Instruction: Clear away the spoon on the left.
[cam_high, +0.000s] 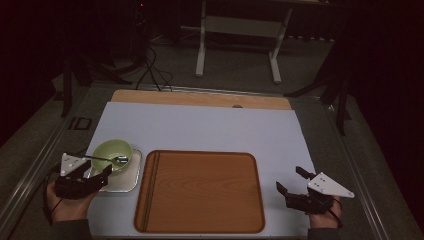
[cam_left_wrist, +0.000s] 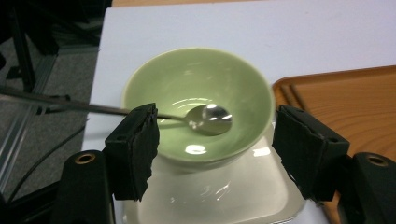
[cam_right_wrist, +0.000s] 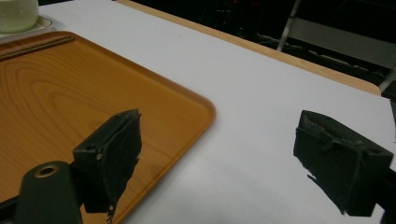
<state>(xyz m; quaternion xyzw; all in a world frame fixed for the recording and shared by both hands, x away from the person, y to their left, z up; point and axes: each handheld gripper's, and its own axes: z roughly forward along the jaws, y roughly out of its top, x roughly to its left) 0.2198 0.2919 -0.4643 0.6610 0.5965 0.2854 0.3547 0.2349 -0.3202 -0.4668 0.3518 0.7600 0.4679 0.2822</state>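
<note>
Pale green bowl (cam_left_wrist: 201, 93) with a spoon (cam_left_wrist: 205, 119) in it, just ahead of the spread left claw (cam_left_wrist: 219, 154).

Nearest, two claws, one per hand: left claw spread wide, pinching nothing, just short of the bowl; right claw (cam_right_wrist: 219, 158) likewise spread and empty above the white worktop (cam_right_wrist: 261, 93), near the right edge of the wooden tray (cam_right_wrist: 70, 93). Next, one glossy, round, light green bowl sitting on one cream square plate (cam_left_wrist: 224, 196) at the worktop's left side, just beside the tray. One metal spoon, its scoop resting inside the bowl, its thin handle sticking out over the rim to the left. One bare orange-brown tray with rounded corners at the centre. Beyond, a wooden strip along the worktop's far edge, then dark grey floor, cables and a white table frame (cam_high: 237, 30) in a dim room.
</note>
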